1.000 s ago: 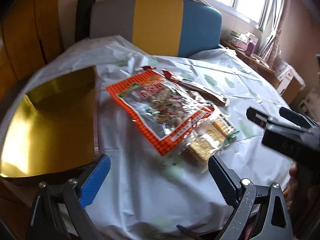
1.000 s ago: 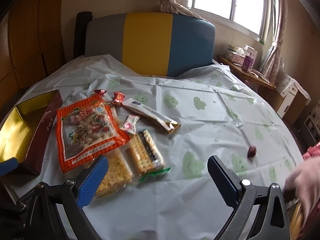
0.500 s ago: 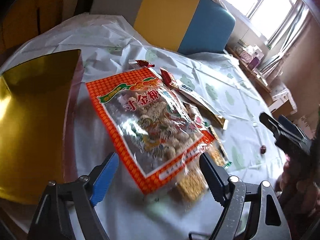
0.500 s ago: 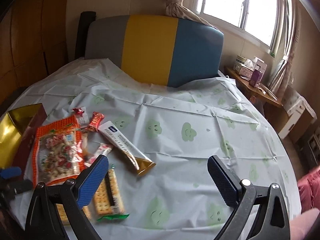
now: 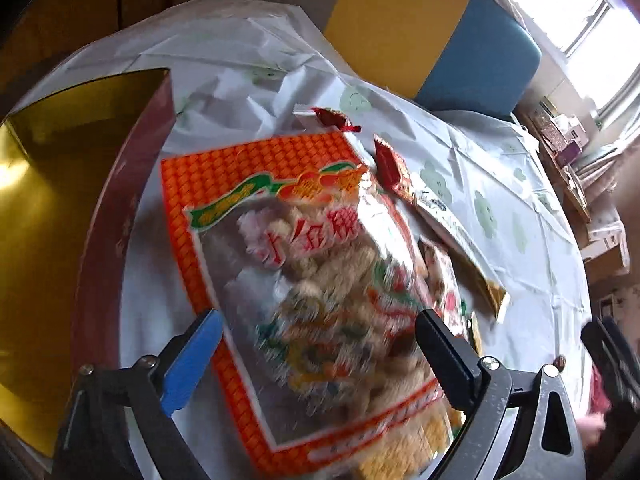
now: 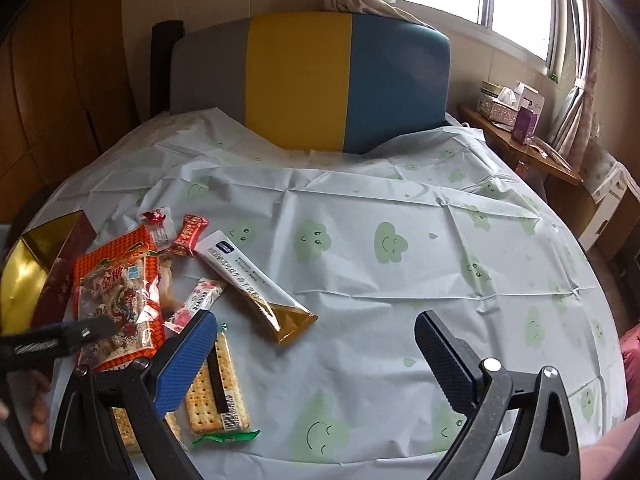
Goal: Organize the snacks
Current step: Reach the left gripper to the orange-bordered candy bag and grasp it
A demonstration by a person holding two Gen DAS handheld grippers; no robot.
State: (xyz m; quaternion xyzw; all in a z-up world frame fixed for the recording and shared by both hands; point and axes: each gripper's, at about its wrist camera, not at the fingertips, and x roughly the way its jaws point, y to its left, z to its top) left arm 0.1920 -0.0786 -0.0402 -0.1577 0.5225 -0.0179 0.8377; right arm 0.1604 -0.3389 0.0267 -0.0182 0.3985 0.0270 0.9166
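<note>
Left claw [image 5: 316, 360] opening, right claw [image 6: 316, 364] agape

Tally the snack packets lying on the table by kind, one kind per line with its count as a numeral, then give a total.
Large orange bag: 1
Long white and gold packet: 1
Cracker packs: 2 (one with a dark band, one partly hidden behind the right gripper)
Small red wrapped sweets: 2 ()
Small pink floral packet: 1
Total: 7
</note>
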